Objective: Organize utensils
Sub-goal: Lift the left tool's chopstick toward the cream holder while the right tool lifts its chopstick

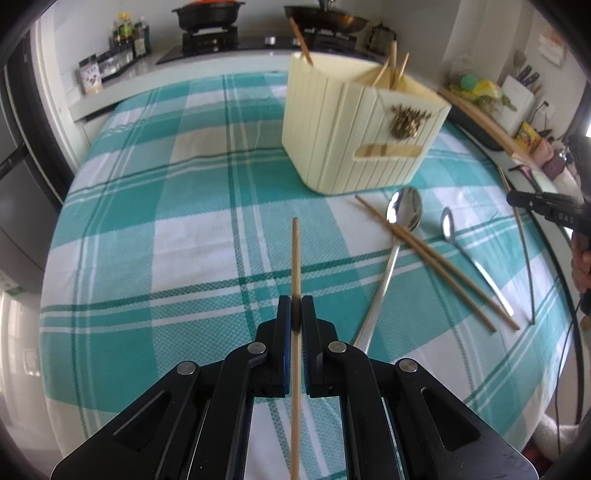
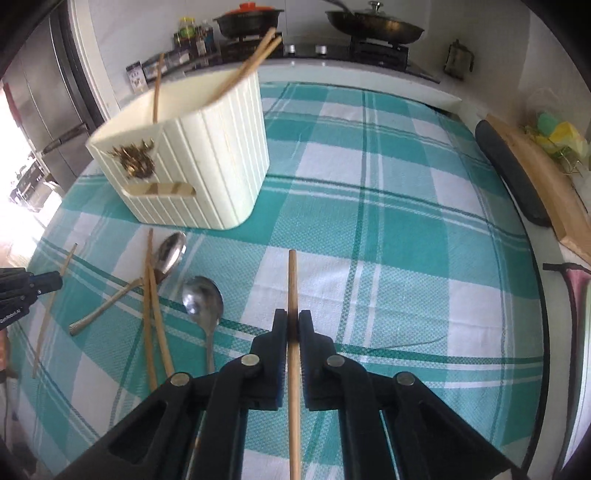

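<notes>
My left gripper point(image 1: 295, 301) is shut on a wooden chopstick point(image 1: 295, 254) that sticks out forward above the teal checked tablecloth point(image 1: 184, 206). My right gripper point(image 2: 293, 317) is shut on another wooden chopstick point(image 2: 292, 280). A cream ribbed utensil holder point(image 1: 354, 129) point(image 2: 192, 158) stands on the cloth with several chopsticks in it. In front of it lie two metal spoons point(image 1: 404, 210) point(image 2: 202, 297) and a pair of loose chopsticks point(image 1: 436, 262) point(image 2: 153, 317). The right gripper shows at the left wrist view's right edge, and the left one at the right wrist view's left edge.
Behind the table runs a counter with a gas stove point(image 1: 210, 40), a pot point(image 2: 249, 20), a pan point(image 2: 376, 24) and bottles point(image 1: 127, 35). A wooden board point(image 2: 539, 177) and a dark pad point(image 2: 509, 170) lie along the right side. A fridge point(image 2: 44, 96) stands at left.
</notes>
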### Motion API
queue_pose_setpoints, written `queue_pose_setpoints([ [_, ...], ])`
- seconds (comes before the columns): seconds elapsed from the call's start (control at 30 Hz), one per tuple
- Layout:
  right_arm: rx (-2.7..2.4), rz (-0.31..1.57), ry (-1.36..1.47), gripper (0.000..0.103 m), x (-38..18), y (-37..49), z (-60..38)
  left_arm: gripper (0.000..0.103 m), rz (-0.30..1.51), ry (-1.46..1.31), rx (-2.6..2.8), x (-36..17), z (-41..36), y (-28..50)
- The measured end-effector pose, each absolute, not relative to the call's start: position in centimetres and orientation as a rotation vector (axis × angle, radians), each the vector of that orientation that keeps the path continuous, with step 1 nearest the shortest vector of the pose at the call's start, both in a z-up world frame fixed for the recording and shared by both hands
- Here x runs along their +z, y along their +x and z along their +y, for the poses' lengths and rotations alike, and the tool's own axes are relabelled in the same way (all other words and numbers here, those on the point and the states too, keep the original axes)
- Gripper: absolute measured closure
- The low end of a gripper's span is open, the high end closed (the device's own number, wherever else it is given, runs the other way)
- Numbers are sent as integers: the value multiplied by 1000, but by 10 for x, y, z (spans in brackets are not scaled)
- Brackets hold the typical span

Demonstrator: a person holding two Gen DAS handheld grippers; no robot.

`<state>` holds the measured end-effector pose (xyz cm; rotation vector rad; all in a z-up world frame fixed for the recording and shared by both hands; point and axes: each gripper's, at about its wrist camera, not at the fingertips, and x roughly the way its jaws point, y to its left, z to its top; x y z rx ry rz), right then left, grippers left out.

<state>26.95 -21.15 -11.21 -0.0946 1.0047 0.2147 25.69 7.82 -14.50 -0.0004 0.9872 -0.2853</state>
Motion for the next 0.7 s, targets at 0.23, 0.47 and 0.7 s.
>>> queue_pose_setpoints([
  [0.23,262,817,-73,97,-36,204,-226,100,756,-74,-366,-65,88,205],
  [0.47,278,685,-49,96,4,185,-221,100,657,-82,-396,-27,87,197],
  [0.7,282,609,-50,97,34,201,-204,100,601,-111,-407,1,88,209],
])
